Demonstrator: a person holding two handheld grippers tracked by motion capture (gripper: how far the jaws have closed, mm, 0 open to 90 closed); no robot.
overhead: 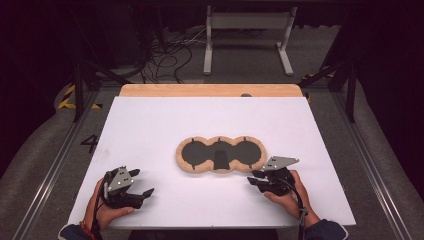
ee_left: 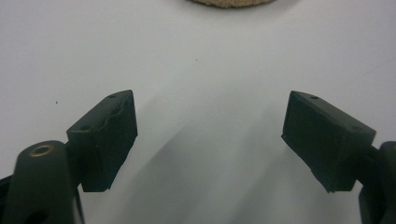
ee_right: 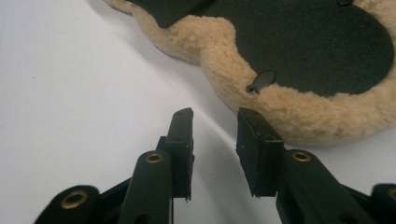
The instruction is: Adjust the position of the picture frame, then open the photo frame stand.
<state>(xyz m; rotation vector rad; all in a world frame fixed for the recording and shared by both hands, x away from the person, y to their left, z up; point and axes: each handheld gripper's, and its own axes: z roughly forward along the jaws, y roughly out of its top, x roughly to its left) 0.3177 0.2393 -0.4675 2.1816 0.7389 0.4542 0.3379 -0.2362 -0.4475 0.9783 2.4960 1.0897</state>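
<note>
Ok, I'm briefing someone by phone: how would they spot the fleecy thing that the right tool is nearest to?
Look at the white table top in the high view; near its middle lies a flat tan fleece piece shaped like three joined rounds. Its upper face is black with a fuzzy tan rim, and nothing else lies on the table top between the two tools.

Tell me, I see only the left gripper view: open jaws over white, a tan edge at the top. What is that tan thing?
Observer: A fleece pad of three joined rounds with black insets, lying flat at mid-table.
Operator: Is anything on the pad?
Observer: A loose black wedge lies on its middle round.
Operator: Where is the right gripper?
Observer: The right gripper sits just short of the pad's fleece rim, jaws slightly apart, nothing between them.
Operator: And the left gripper against the pad?
Observer: In the high view the left gripper rests well clear of it, near the table's front left.
</note>
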